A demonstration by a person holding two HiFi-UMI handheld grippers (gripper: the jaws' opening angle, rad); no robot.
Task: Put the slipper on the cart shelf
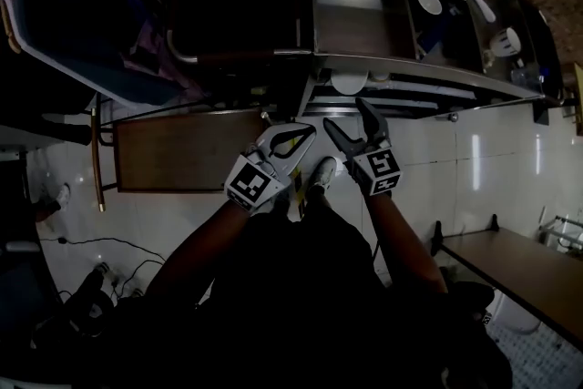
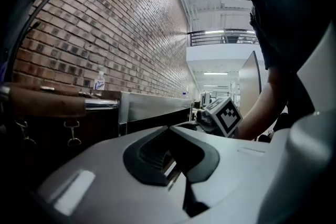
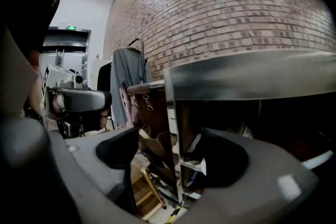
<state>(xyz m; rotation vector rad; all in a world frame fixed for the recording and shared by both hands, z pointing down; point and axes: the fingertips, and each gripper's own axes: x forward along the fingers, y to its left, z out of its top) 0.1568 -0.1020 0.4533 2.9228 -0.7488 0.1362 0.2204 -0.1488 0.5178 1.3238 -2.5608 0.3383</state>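
Farthest left is a low wooden tabletop with nothing on it that matters to me, so I leave it alone. My left claw is pressed closed, tip to tip, with nothing in it. I hold it level and low in front of me, which reads to me as waiting rather than working. My right claw has its jaws well apart and is also empty. Through the gap I look straight at the shiny upright post of the cart, so I judge I am lining that hand up with the steel frame and its shelves. The slipper I cannot find in any view: the scene is dark, and the pale shape by my claws looks like my own shoe. Until I find the slipper, nothing is on its way to the shelf.
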